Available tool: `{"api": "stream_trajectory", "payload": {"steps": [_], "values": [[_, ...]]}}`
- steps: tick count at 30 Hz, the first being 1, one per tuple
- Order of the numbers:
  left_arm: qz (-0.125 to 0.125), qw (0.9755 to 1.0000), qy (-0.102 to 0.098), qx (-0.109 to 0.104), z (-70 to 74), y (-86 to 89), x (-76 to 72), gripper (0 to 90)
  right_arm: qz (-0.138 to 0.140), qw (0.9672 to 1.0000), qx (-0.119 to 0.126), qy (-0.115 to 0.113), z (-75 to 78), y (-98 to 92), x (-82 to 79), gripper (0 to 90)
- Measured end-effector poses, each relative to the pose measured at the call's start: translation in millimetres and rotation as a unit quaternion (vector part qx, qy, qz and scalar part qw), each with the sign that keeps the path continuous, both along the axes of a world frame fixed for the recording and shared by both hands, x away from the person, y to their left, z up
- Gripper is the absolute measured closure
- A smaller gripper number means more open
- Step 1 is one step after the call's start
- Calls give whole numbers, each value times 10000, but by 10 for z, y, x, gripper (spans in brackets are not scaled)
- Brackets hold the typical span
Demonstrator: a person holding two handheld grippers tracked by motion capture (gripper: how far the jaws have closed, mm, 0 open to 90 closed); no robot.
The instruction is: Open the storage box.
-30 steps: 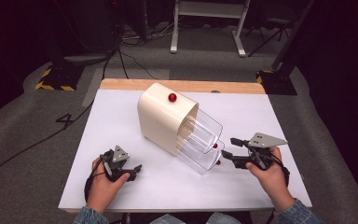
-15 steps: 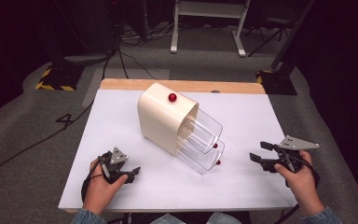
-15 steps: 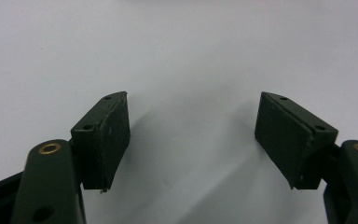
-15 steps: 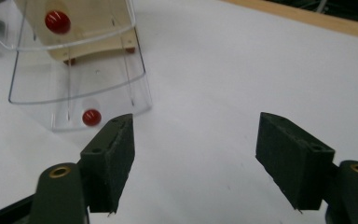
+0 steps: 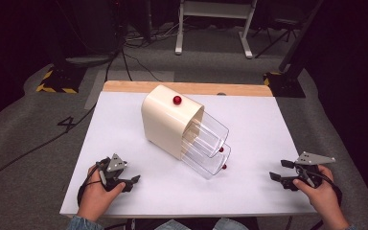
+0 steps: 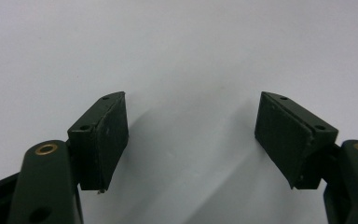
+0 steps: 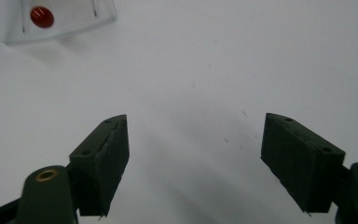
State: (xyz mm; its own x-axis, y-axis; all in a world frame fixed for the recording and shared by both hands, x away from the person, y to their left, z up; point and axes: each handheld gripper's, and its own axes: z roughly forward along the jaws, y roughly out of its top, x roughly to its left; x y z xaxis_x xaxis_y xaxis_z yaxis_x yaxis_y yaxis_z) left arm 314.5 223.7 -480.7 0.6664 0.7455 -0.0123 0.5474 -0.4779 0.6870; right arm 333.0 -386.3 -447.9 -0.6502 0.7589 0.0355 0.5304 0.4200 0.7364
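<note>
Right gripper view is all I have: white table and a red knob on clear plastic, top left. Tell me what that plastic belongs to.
Observer: It is a drawer front. Two clear drawers stick out of a cream cabinet at mid-table.
Operator: Place my right gripper against them.
Observer: The right gripper sits near the table's front right corner, well apart from the drawers. Its jaws have just been opening, with nothing between them.
Operator: Report the left gripper.
Observer: The left gripper is low over the front left of the table, open and empty.
</note>
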Motion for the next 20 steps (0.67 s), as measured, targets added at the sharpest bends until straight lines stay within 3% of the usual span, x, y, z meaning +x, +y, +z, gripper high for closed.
{"api": "stream_trajectory", "payload": {"steps": [6,11,16,18,20], "values": [[-23,10000,-10,-32,-6,65,-56,262,-39,9998,-177,52,-162,-94,-16,236],[-20,10000,-25,-20,-11,64,-61,258,33,9995,-275,-123,-312,-104,-33,184],[-6,10000,-44,-35,-17,61,-66,258,21,9996,-222,-178,-332,-113,-40,181],[-16,10000,-35,-27,-15,62,-65,258,-34,9994,-265,-240,-341,-106,-51,129],[-18,10000,-29,-23,-14,62,-63,258,-165,9993,-301,-128,-339,-108,-23,104]]}}
